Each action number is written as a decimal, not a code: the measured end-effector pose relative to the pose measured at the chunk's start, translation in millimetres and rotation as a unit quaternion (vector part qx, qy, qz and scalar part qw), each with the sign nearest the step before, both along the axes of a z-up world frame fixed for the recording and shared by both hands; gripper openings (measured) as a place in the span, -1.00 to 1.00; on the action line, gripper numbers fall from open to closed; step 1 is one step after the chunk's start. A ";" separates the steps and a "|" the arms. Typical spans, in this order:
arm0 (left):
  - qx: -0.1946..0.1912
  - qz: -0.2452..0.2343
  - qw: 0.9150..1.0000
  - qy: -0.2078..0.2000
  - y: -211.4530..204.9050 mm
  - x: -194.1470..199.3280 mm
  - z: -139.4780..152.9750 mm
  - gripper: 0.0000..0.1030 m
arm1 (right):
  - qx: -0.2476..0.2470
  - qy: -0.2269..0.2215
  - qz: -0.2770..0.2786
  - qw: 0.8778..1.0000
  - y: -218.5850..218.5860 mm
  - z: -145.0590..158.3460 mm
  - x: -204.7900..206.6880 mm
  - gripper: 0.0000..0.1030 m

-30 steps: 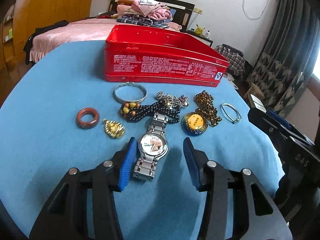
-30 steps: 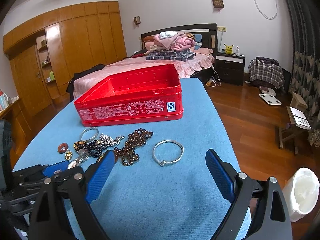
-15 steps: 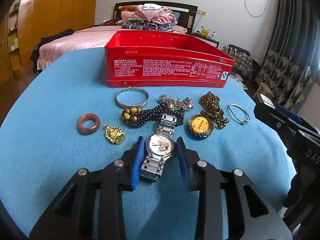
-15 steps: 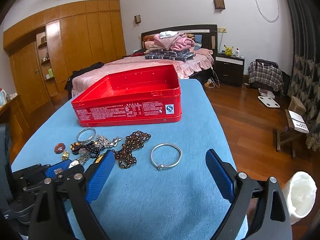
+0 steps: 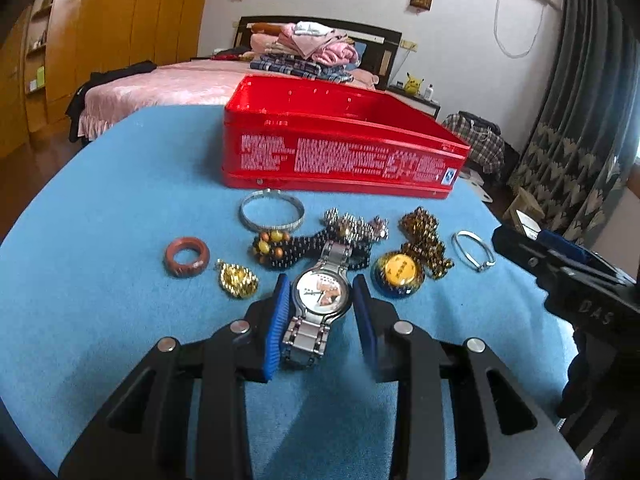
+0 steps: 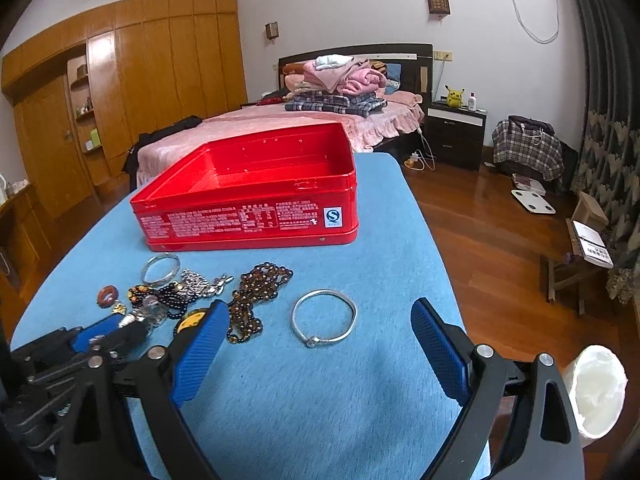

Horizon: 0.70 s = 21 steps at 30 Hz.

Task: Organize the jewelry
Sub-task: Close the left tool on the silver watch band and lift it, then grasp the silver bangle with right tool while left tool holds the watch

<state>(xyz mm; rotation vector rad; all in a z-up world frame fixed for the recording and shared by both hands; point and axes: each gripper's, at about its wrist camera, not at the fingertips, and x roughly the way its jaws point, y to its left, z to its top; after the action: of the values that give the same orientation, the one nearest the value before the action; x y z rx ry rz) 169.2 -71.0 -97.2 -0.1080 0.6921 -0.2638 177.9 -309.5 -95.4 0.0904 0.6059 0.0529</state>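
Left gripper (image 5: 320, 320) and right gripper (image 6: 320, 356): black plastic frames, ribbed blue finger pads (image 6: 200, 354), round silver screws (image 5: 402, 327)

The tin (image 5: 340, 160) is glossy red with blocks of white print and a small blue-and-white mark at one corner. The table cover (image 5: 100, 240) is plain sky blue. The watch (image 5: 320, 300) is silver steel, its dial white with a pinkish-brown picture. Beside it lie a terracotta-red ring (image 5: 187, 257), a gold pendant (image 5: 237, 280), a yellow disc rimmed in dark blue (image 5: 398, 274) and amber-brown beads (image 5: 424, 236) — also black beads with orange and yellow ones (image 5: 288, 249). Both bangles (image 5: 272, 216) (image 6: 324, 318) are silver. The gripper pads (image 6: 200, 354) are ribbed royal blue on black frames — the bedspread (image 6: 280, 120) is pink.
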 end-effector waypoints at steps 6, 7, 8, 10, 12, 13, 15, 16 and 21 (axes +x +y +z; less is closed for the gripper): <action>-0.006 0.011 1.000 -0.015 6.2 4.6 11.9 -0.41 | 0.004 0.003 0.005 1.000 0.5 0.6 6.2 0.75; -0.007 0.014 1.000 -0.019 8.2 5.4 14.5 -0.41 | 0.013 0.006 0.007 1.000 -1.0 0.4 8.1 0.74; -0.008 0.018 1.000 -0.023 10.2 6.6 17.3 -0.41 | 0.018 0.008 0.008 1.000 -1.9 0.0 10.1 0.70; -0.005 0.023 0.999 -0.026 12.3 9.7 20.6 -0.41 | 0.024 0.015 0.010 1.000 -4.6 -1.8 13.8 0.60; -0.005 0.031 0.999 -0.029 15.8 13.0 23.0 -0.41 | 0.028 0.024 0.013 0.999 -6.4 -4.3 17.1 0.52; -0.008 0.035 0.999 -0.030 17.8 14.8 23.9 -0.41 | 0.034 0.031 0.016 0.999 -7.7 -6.6 18.5 0.46; -0.009 0.040 0.999 -0.031 20.4 16.6 24.6 -0.41 | 0.040 0.042 0.021 0.998 -8.5 -9.8 20.3 0.33; -0.011 0.042 0.999 -0.032 21.6 17.7 24.9 -0.41 | 0.042 0.049 0.024 0.998 -8.6 -11.9 22.2 0.23; -0.009 0.047 0.998 -0.038 23.9 21.9 27.5 -0.41 | 0.030 0.073 0.018 0.997 -5.3 -17.8 29.4 0.17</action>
<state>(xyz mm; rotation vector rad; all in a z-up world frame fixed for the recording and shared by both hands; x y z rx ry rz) 191.1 -47.1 -69.7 -0.1466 0.6080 -0.1831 207.4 -314.8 -113.2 0.1429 0.7521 0.0995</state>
